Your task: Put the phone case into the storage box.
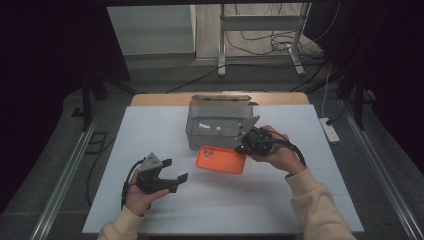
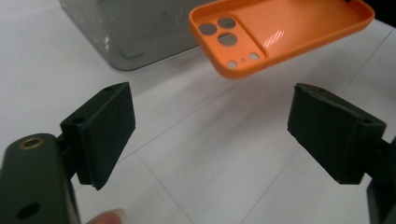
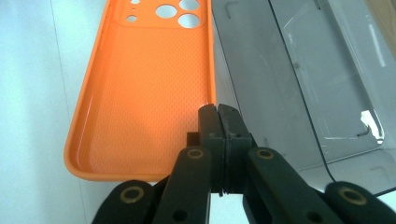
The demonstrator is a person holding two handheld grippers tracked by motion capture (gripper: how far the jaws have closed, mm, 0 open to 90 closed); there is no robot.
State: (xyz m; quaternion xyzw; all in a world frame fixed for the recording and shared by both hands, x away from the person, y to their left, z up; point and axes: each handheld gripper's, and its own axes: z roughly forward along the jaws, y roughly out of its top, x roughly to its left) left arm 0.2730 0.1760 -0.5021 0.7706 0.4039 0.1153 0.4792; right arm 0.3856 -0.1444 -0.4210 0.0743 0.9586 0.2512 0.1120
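White desk (image 1: pixel 150 130), mid-frame: right gripper (image 1: pixel 248 141) fingers pinch edge of orange phone case (image 1: pixel 220 159), held beside grey box (image 1: pixel 218 122). Left gripper (image 1: pixel 176 176) lower left, fingers spread wide, nothing between.

Even overhead light on the white surface (image 1: pixel 220 200); surroundings dark, shadows faint. Glare streaks the clear box (image 3: pixel 322 70). Near jaws in both gripper views slightly soft.
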